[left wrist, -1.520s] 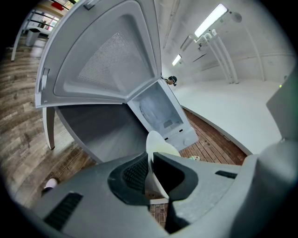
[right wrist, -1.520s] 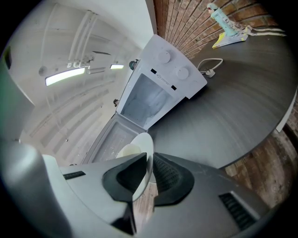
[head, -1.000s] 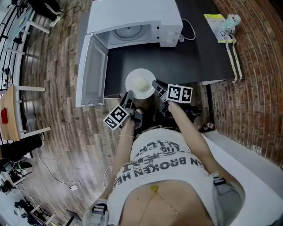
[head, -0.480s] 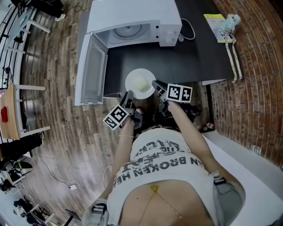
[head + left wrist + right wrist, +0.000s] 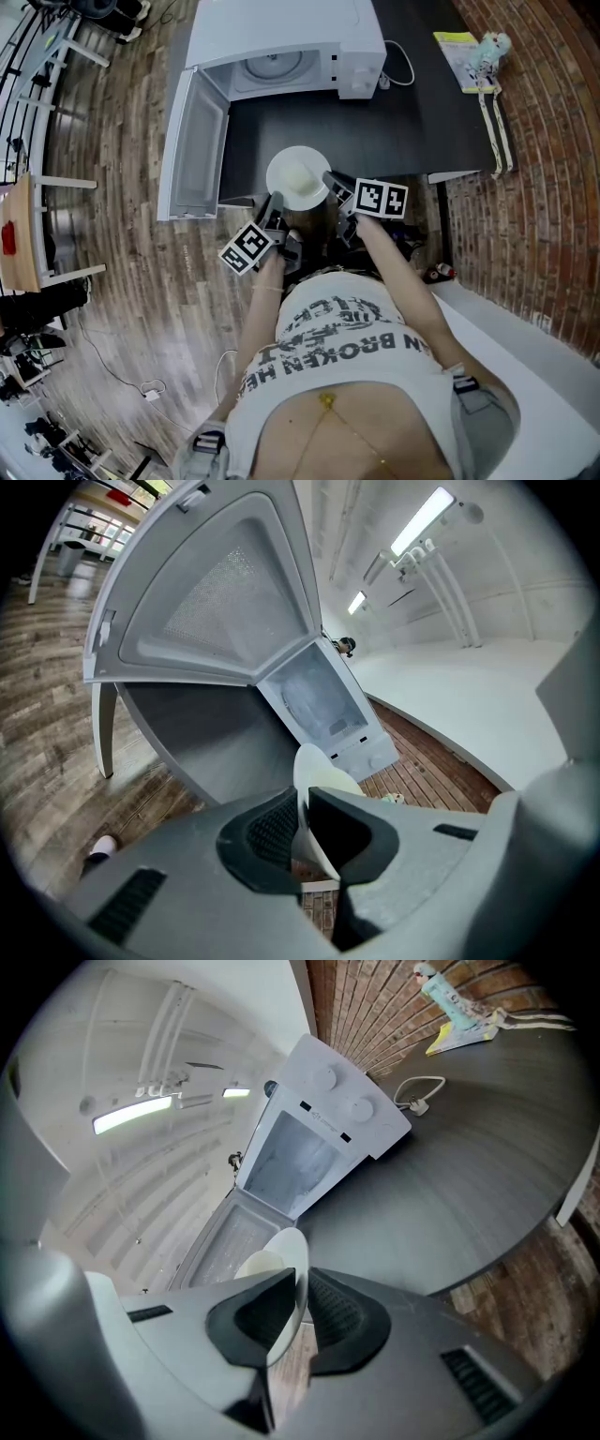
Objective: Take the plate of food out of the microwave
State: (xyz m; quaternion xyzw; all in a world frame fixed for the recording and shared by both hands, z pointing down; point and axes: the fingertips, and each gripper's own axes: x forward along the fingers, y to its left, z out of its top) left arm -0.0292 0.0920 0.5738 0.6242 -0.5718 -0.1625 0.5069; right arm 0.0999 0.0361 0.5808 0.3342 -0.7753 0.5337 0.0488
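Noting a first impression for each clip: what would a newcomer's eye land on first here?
First, the white plate of food at the near edge of the dark table. Its rim is pinched on opposite sides by the left hand-held gripper and the right hand-held gripper. Behind it the white microwave stands with its door swung wide open to the left.

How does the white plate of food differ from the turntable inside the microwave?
The round white plate is outside the white microwave, over the dark table's near edge; the glass turntable lies inside the open cavity. The plate carries pale food; the turntable is bare. The left gripper and right gripper each clamp the plate's rim; nothing touches the turntable. Both are round.
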